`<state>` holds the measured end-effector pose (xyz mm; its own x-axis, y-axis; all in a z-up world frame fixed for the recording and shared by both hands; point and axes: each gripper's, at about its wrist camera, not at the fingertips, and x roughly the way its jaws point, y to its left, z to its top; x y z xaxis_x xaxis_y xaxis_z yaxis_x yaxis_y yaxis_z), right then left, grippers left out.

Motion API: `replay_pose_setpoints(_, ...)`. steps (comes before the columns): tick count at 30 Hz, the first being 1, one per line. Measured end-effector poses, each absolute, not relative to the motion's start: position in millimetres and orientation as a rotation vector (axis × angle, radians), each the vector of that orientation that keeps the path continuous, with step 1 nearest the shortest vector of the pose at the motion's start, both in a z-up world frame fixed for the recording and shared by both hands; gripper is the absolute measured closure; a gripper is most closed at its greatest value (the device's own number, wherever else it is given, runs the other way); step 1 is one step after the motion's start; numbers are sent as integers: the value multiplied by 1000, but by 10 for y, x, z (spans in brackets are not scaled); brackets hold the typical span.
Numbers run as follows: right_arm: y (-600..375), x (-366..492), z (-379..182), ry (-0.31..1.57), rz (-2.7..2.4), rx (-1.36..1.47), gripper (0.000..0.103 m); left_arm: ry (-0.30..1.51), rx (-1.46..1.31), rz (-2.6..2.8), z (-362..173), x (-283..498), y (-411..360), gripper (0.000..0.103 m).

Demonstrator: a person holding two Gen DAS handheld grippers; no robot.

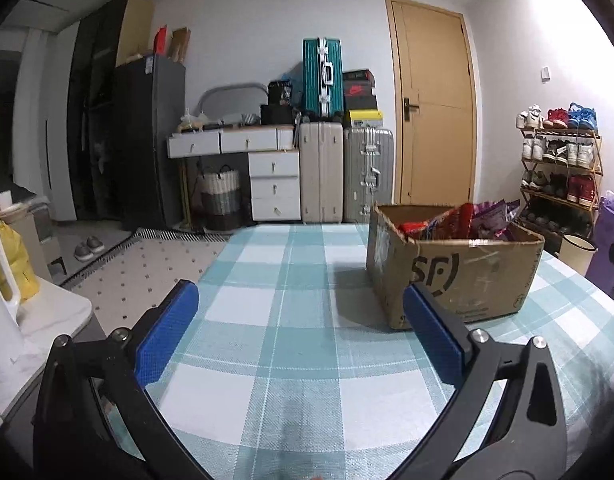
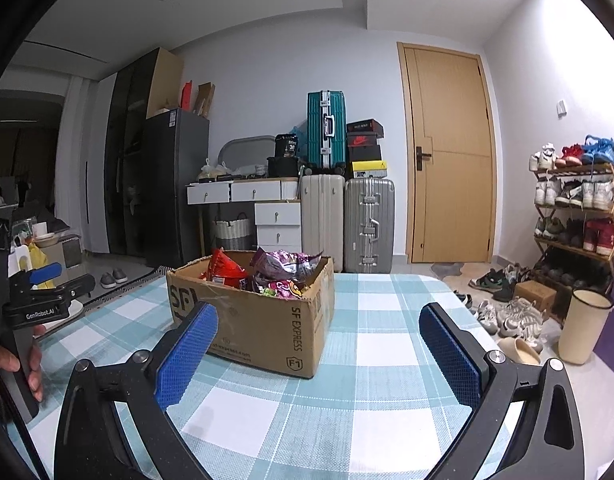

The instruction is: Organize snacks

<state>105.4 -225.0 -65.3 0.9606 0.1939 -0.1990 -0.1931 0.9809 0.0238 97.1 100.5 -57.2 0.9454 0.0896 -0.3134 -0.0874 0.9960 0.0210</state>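
A brown cardboard box (image 1: 459, 276) full of snack bags stands on the checked tablecloth (image 1: 291, 320). Red and purple snack packets (image 1: 467, 220) stick out of its top. My left gripper (image 1: 301, 300) is open and empty, low over the table, with the box just beyond its right finger. In the right wrist view the box (image 2: 259, 320) sits ahead and left, with red and purple snack bags (image 2: 275, 272) inside. My right gripper (image 2: 319, 324) is open and empty, and its left finger overlaps the box's front. The left gripper's blue pad (image 2: 45, 273) shows at the far left.
Table edges fall off left (image 1: 211, 264) and right (image 2: 467, 312). A white chair with a yellow bag (image 1: 15, 264) stands left of the table. Shoes, a shoe rack (image 2: 579, 216) and a cream bin (image 2: 583, 326) stand on the floor at right. Suitcases and drawers line the far wall.
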Motion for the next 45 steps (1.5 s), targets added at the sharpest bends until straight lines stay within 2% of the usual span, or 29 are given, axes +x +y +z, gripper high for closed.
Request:
replay_pose_setpoints(5,-2149,1241,-732,310,202,-32,1,320,0,88,-589,988,1024,1)
replay_pose_setpoints(45,-2166,1260,-770,299,215,-23,0,326,7,104,-593,983,1046,1)
